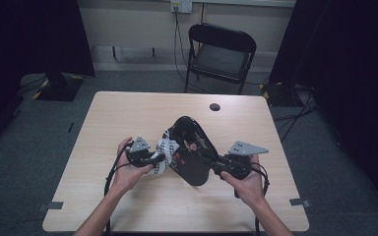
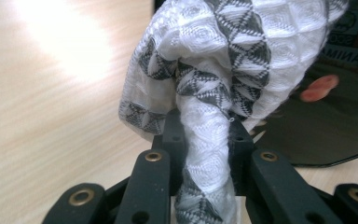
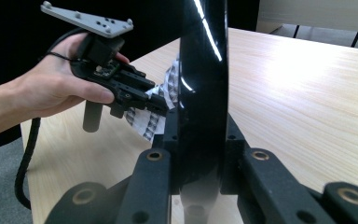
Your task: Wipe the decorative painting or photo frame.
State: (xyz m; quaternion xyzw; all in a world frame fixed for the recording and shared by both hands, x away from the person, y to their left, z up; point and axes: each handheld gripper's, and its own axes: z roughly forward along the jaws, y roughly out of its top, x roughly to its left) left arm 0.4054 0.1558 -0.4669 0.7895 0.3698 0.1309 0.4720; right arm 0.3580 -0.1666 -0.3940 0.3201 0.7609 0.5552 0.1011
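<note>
A glossy black oval tray point(image 1: 192, 147) with printed pictures is tilted up off the wooden table point(image 1: 128, 113). My right gripper point(image 1: 210, 160) is shut on its near right rim; in the right gripper view the tray's edge point(image 3: 203, 93) stands upright between the jaws of that gripper point(image 3: 200, 126). My left gripper point(image 1: 163, 158) is shut on a white cloth point(image 1: 165, 147) with grey triangle bands. The bunched cloth point(image 2: 214, 70) rises from its jaws point(image 2: 207, 126) and lies against the tray's face point(image 2: 345, 126). In the right gripper view the left gripper point(image 3: 163, 106) and the cloth point(image 3: 144, 123) sit just left of the tray.
A black folding chair point(image 1: 221, 54) stands beyond the table's far edge. A round dark cable hole point(image 1: 215, 106) lies in the tabletop at the back. Dark curtains hang at both sides, and cables run over the floor at the right point(image 1: 295, 118).
</note>
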